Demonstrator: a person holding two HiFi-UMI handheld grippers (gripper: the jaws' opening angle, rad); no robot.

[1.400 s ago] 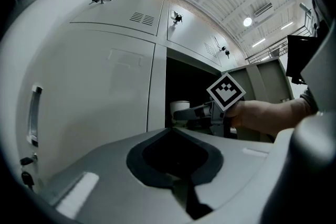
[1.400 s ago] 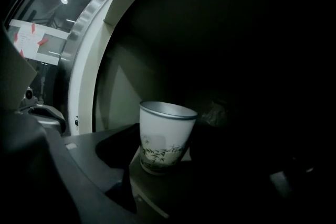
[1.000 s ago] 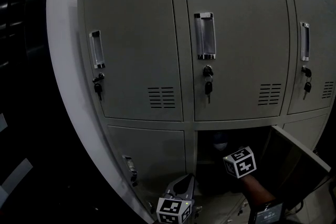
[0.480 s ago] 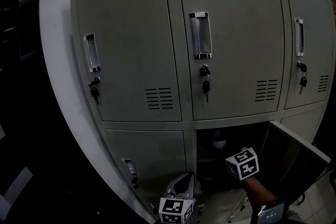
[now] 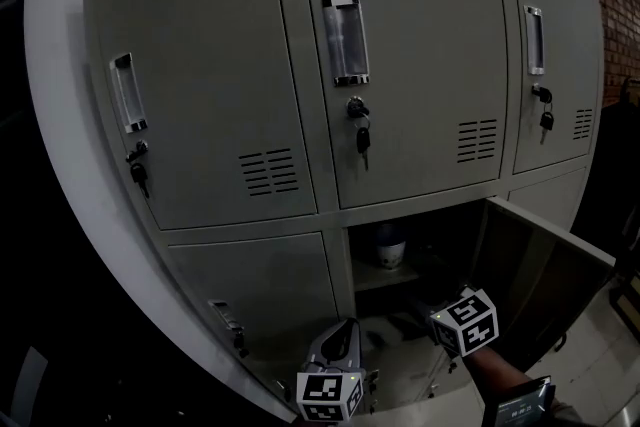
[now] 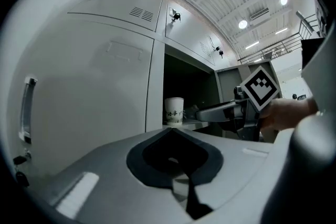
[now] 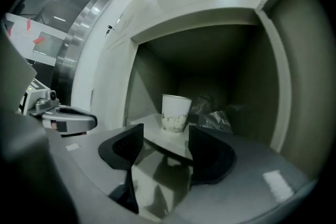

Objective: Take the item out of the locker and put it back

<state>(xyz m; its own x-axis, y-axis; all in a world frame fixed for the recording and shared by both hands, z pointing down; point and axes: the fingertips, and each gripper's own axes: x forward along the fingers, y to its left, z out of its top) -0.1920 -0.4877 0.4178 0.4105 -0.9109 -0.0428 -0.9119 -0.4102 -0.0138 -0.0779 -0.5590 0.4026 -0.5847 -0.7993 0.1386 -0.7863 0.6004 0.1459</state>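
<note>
1. Change: the jaws of the right gripper (image 7: 165, 147) have just been closing part of the way. They stand apart, with nothing between the pads.
2. Change: the head view has swung since a second ago. The open compartment (image 5: 440, 250) of the locker now shows more of its interior. The paper cup (image 5: 390, 248), earlier half hidden in there, is now plainly visible.
3. Meaning: this appears to be the approach step of the removal. The cup has not been taken out. The narrower jaw gap probably pre-sets the width for the cup.
4. Left gripper (image 6: 170, 134): jaws together, empty. It sits outside the open compartment, at its lower left.
5. Cup location: upright on the shelf (image 5: 375, 277) inside the open compartment, near the shelf's front edge. It lies in line with the right gripper's gap but beyond the pads, untouched.
6. Cup appearance: white, tapered, rolled rim, dark print low on the wall. Crumpled clear plastic (image 7: 210, 115) lies just beside it, deeper in the compartment. The thin wall would likely buckle under a hard squeeze.
</note>
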